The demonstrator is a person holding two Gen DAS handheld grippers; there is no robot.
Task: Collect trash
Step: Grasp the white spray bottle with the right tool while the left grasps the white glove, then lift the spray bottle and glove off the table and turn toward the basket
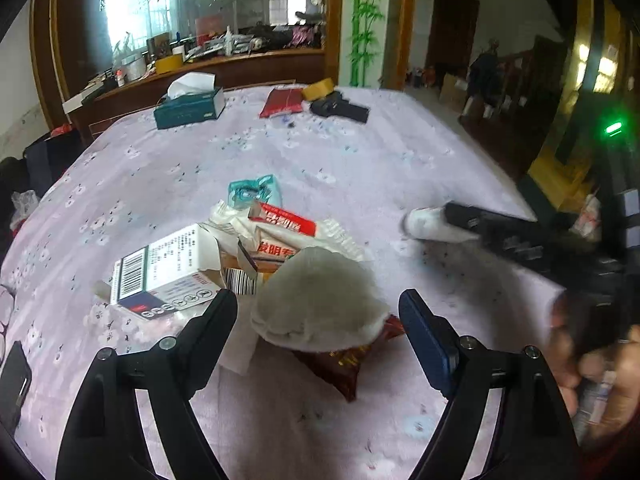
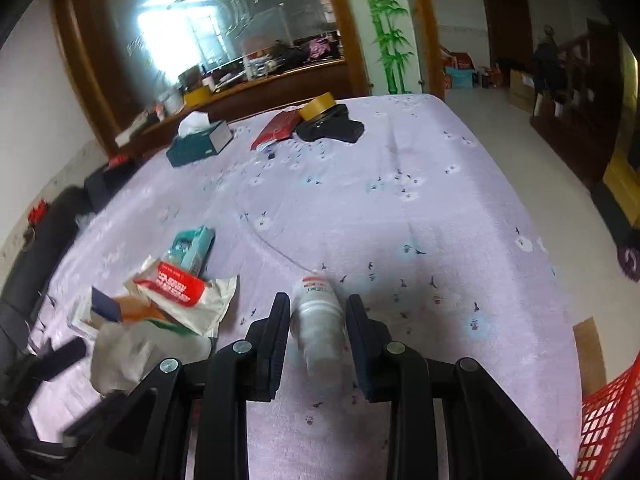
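Observation:
A heap of trash lies on the lilac flowered tablecloth (image 1: 320, 152): a crumpled grey-white paper wad (image 1: 320, 300), a white medicine box with a barcode (image 1: 168, 272), red-and-white wrappers (image 1: 284, 220), a dark red snack packet (image 1: 340, 364) and a teal packet (image 1: 252, 190). My left gripper (image 1: 318, 304) is open, its jaws on either side of the paper wad. My right gripper (image 2: 318, 312) is closed on a small white plastic bottle (image 2: 320, 320) with a red-printed cap; it shows in the left wrist view (image 1: 432, 222) too. The trash heap (image 2: 168, 300) lies left of it.
At the table's far end stand a teal tissue box (image 1: 190, 106), a red packet (image 1: 282, 102), a tape roll (image 1: 318, 88) and a black device (image 1: 340, 108). A red mesh basket (image 2: 608, 412) is at the right edge. A black phone (image 1: 14, 384) lies at the left.

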